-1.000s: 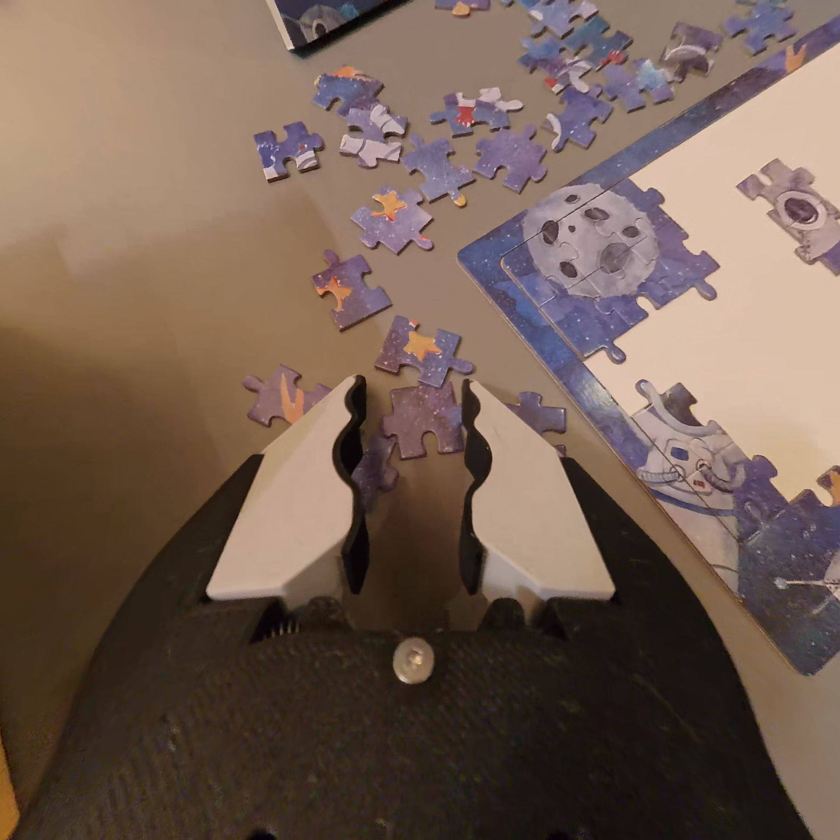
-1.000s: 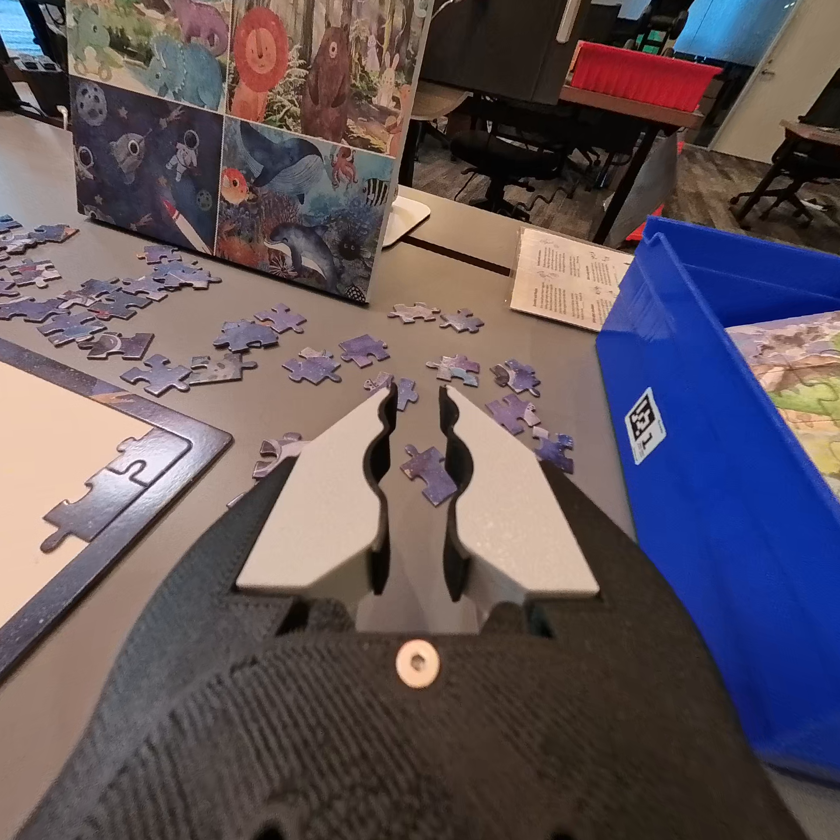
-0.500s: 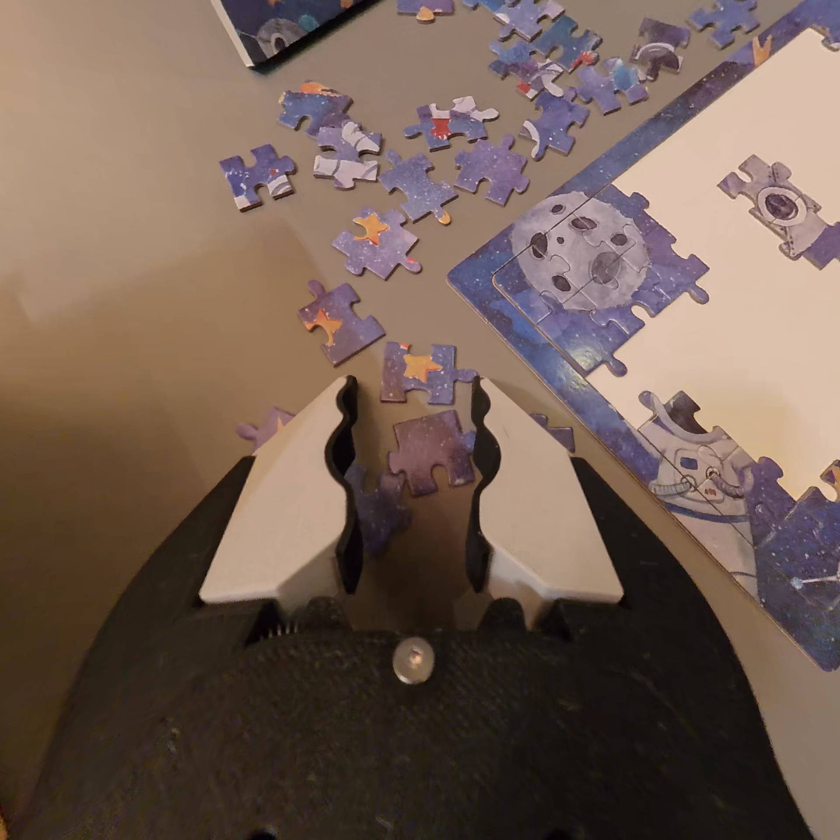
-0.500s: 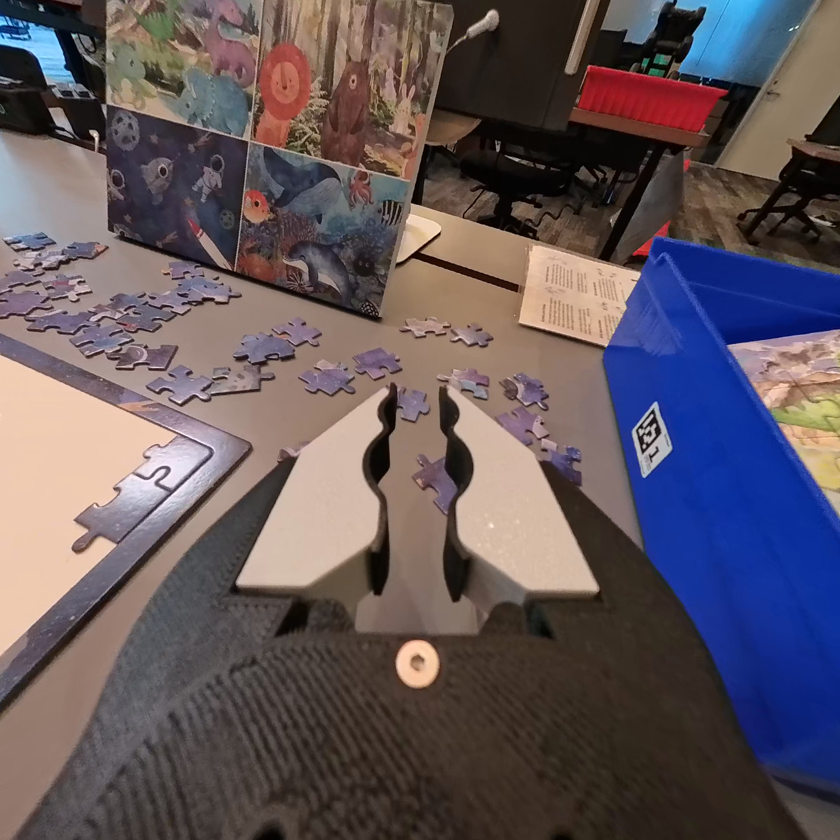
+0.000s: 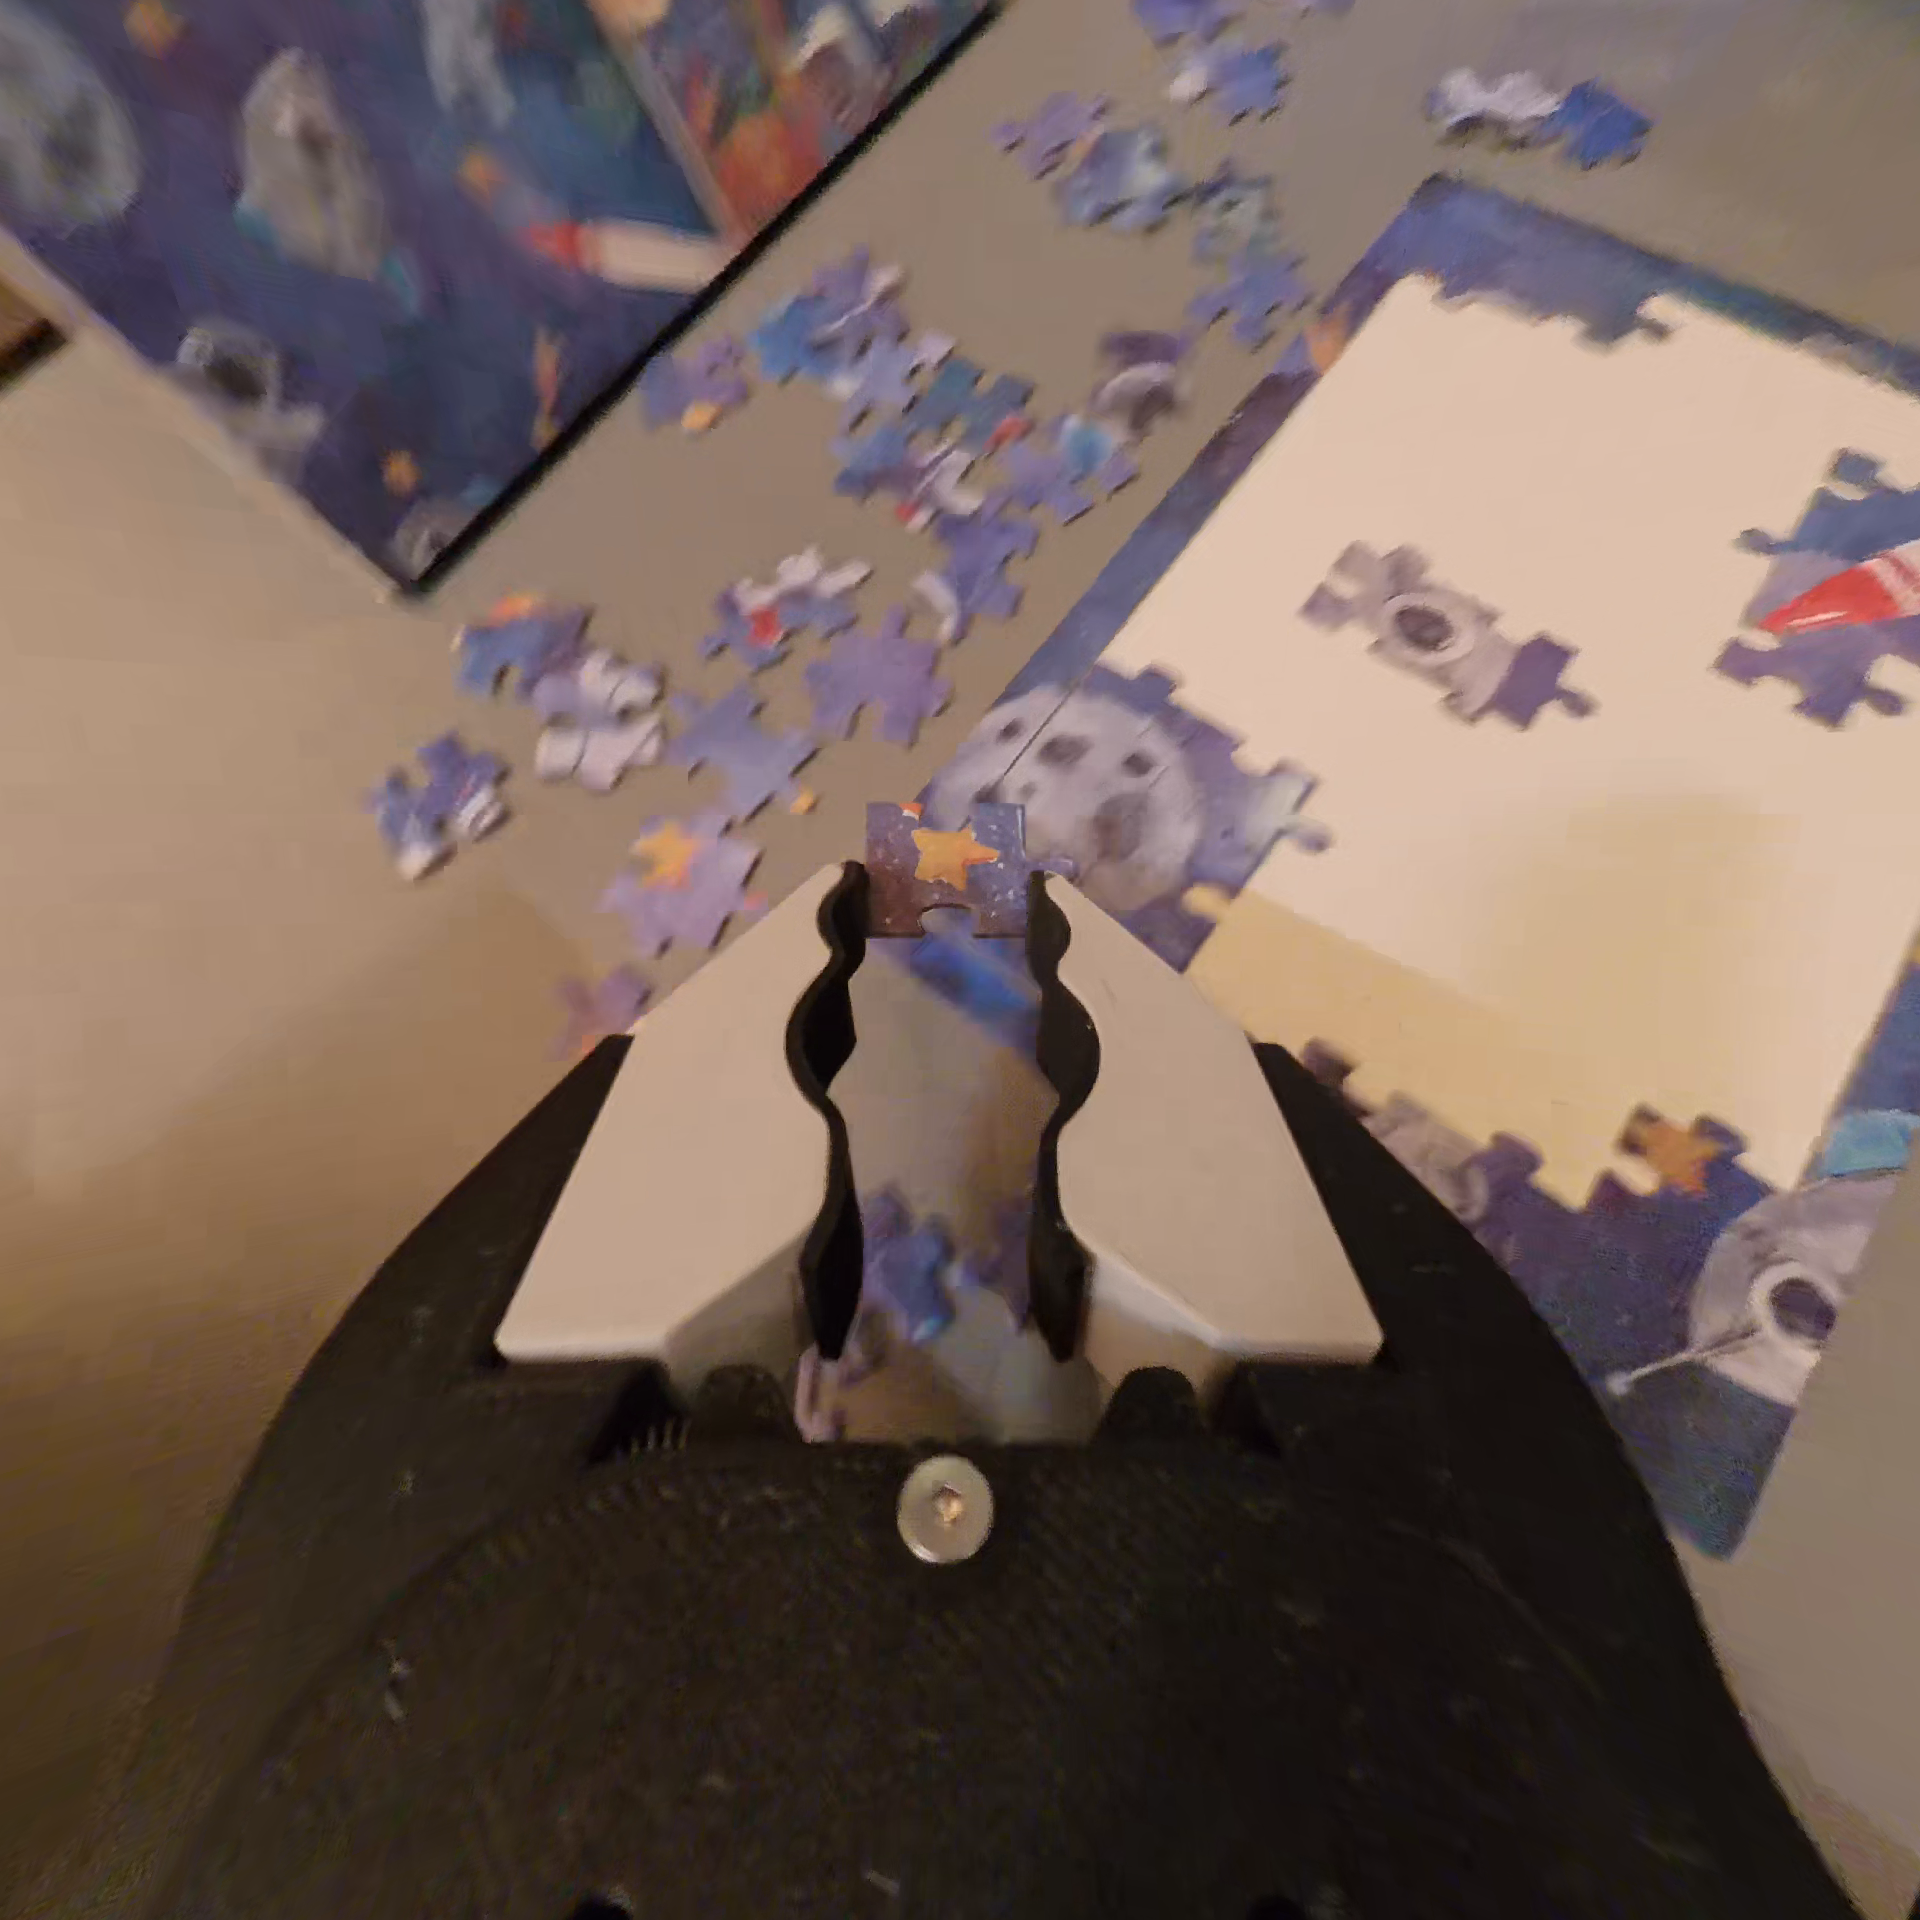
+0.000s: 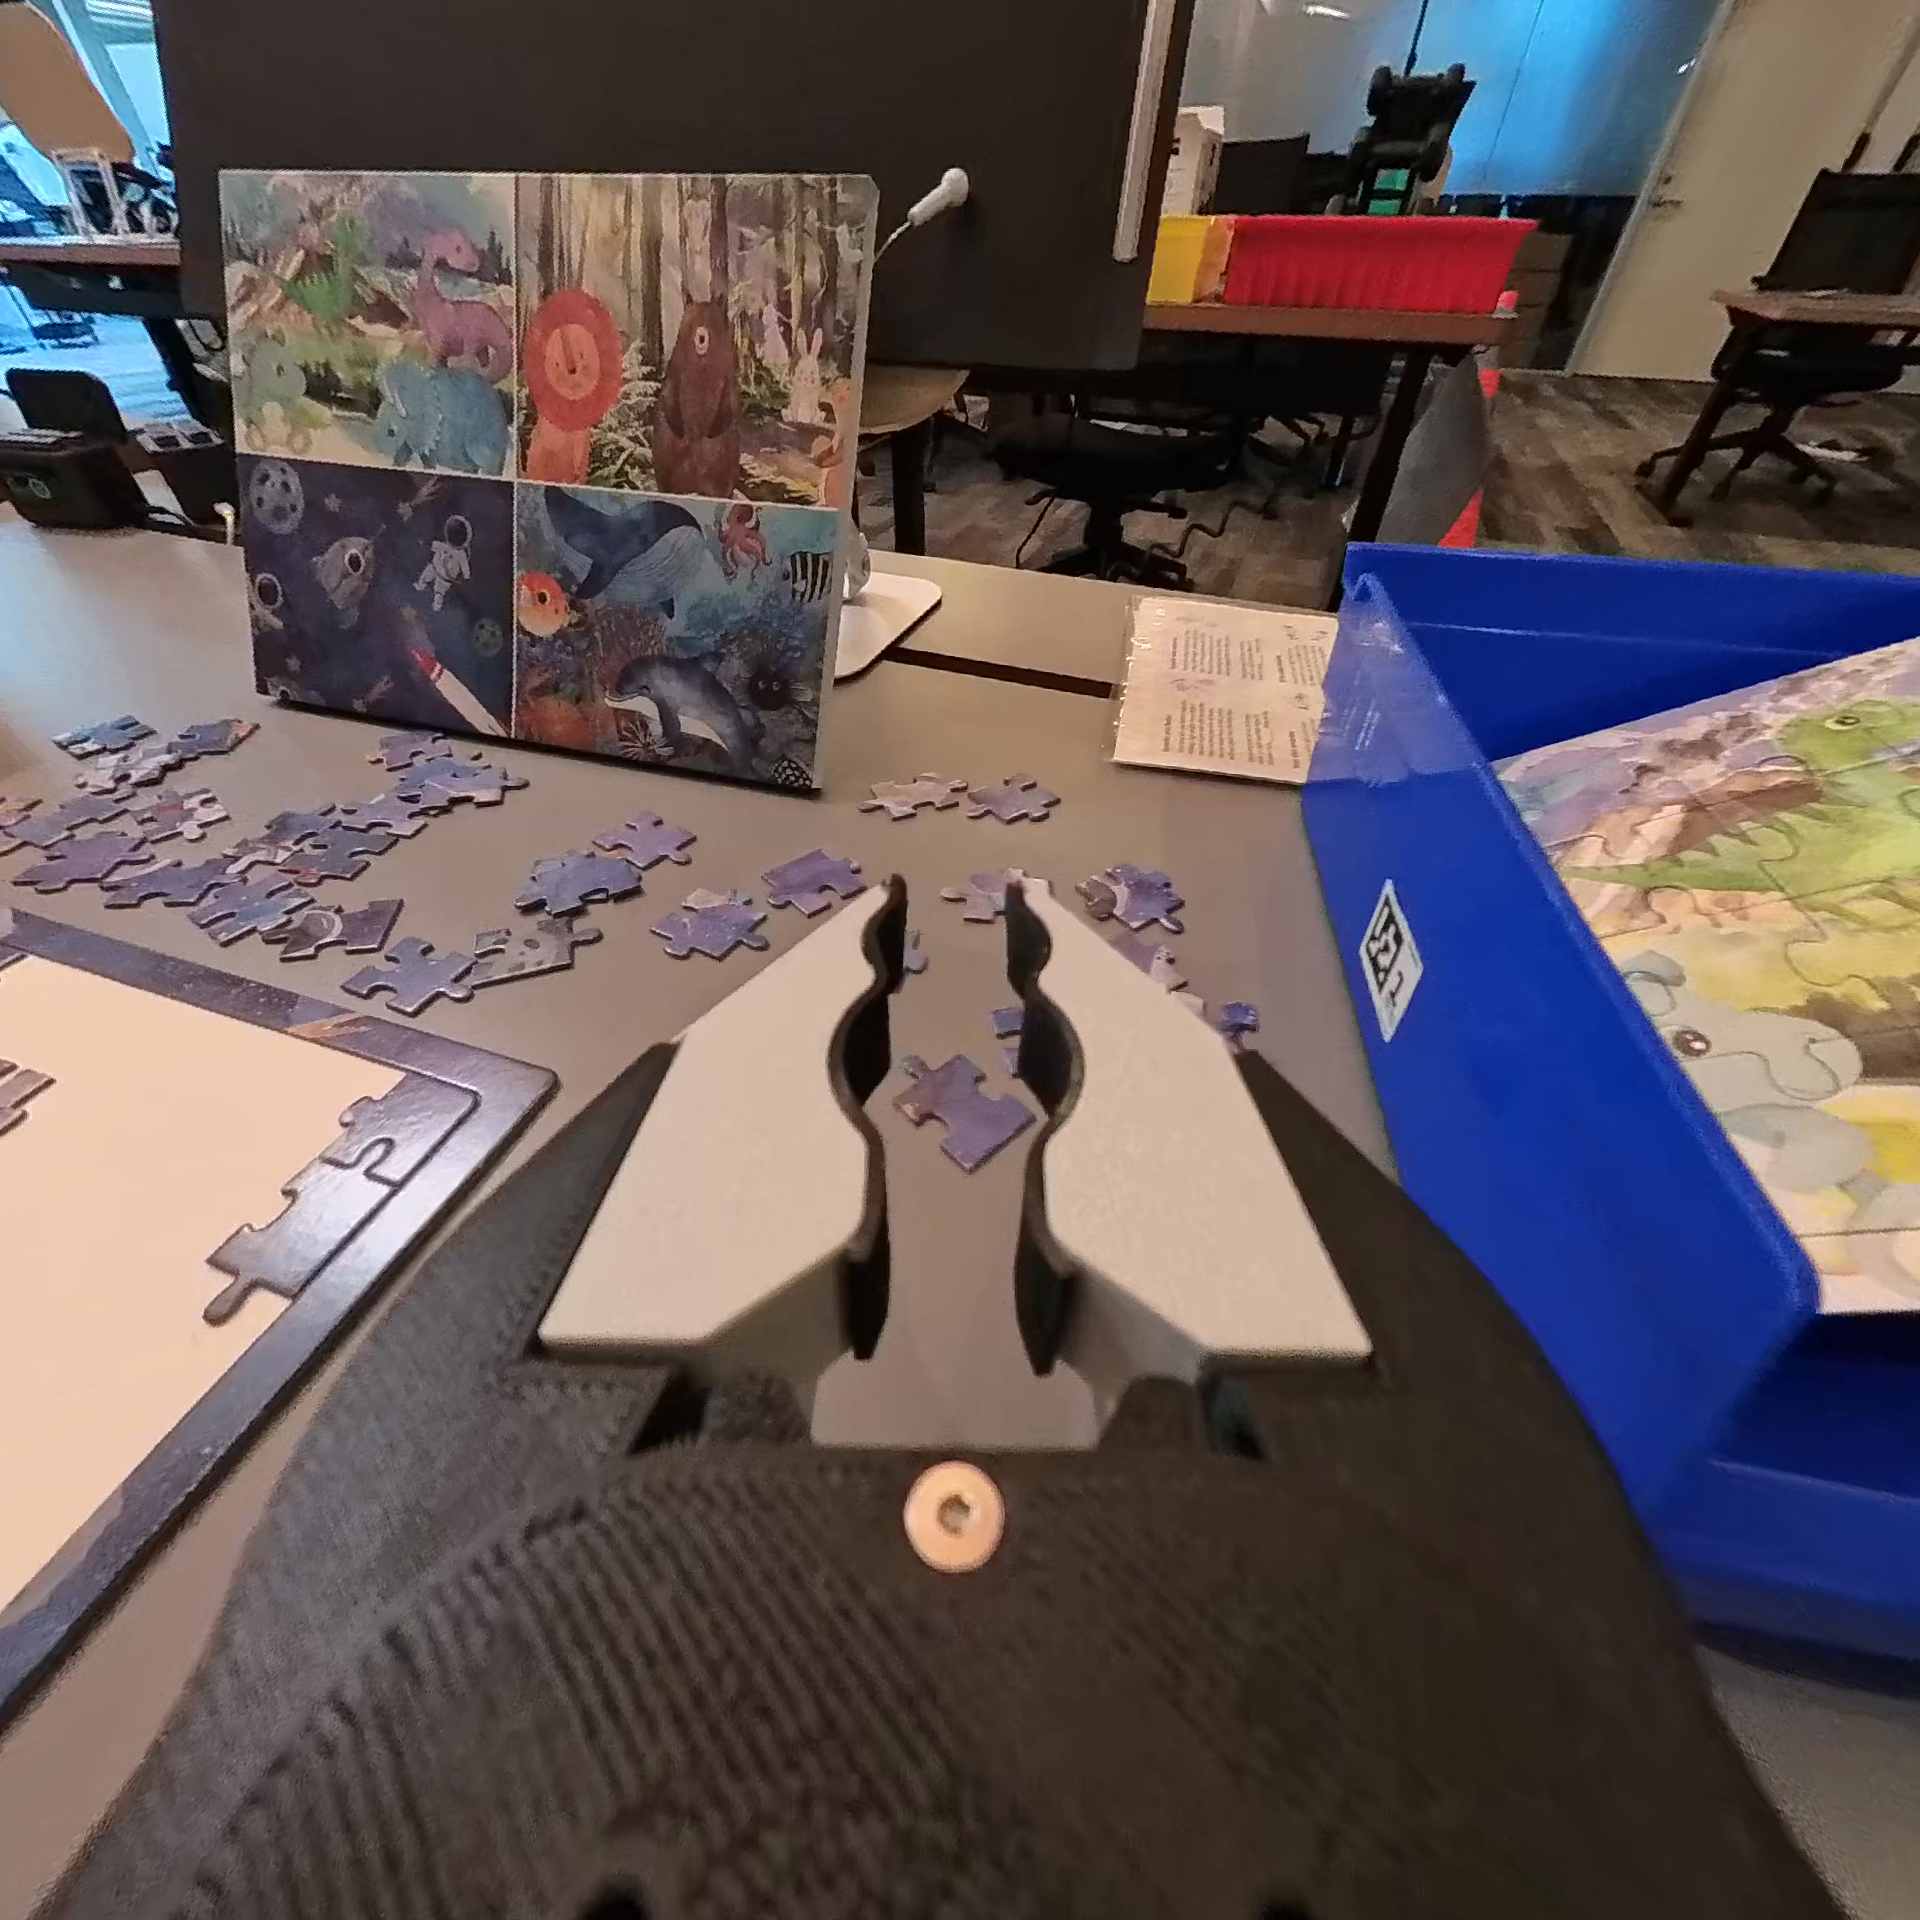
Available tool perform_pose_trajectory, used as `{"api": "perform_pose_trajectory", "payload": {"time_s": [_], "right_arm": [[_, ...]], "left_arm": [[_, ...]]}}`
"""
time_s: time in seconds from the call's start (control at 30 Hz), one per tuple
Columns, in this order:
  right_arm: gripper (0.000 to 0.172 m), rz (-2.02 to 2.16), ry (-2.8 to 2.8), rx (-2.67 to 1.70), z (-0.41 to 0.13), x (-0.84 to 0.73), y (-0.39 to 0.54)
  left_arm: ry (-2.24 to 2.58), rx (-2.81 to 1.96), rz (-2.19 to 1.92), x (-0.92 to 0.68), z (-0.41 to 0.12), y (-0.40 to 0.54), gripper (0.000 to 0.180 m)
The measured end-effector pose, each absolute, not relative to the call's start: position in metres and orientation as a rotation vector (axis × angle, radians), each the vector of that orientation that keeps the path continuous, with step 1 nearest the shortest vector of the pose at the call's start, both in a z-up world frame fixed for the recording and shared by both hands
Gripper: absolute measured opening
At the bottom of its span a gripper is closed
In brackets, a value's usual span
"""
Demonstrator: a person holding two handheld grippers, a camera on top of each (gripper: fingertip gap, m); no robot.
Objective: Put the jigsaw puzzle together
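Left gripper [image 5: 948, 883] now clenched on star puzzle piece [image 5: 943, 869], seemingly lifted; right gripper [image 6: 954, 906] unclenched.

Dim and warm-toned in the left wrist view, motion-blurred across the scattered blue cardboard puzzle pieces [image 5: 873, 436]. Brighter, sharper in the right wrist view, with wide-angle bending at the edges.

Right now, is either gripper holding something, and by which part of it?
Left gripper pinches a star puzzle piece by its two side edges. Right gripper holds nothing.
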State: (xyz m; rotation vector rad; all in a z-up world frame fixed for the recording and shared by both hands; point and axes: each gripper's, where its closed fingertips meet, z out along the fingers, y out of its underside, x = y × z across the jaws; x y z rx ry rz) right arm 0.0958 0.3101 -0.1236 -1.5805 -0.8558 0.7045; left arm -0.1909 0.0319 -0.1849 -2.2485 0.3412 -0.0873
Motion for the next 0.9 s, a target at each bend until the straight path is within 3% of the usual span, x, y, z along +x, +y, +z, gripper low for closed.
{"api": "perform_pose_trajectory", "payload": {"time_s": [0.33,0.53,0.9], "right_arm": [[0.018,0.691,-0.962,-1.473,-0.107,0.081,0.281],[0.018,0.711,-0.999,-1.448,-0.105,0.074,0.269],[0.018,0.818,-0.967,-1.452,-0.102,0.074,0.267]], "left_arm": [[0.795,-2.112,-0.180,-0.059,-0.178,0.097,0.029],[1.012,-2.197,-0.151,-0.035,-0.205,0.132,0.030],[1.022,-2.158,-0.181,-0.015,-0.207,0.178,0.029]]}}
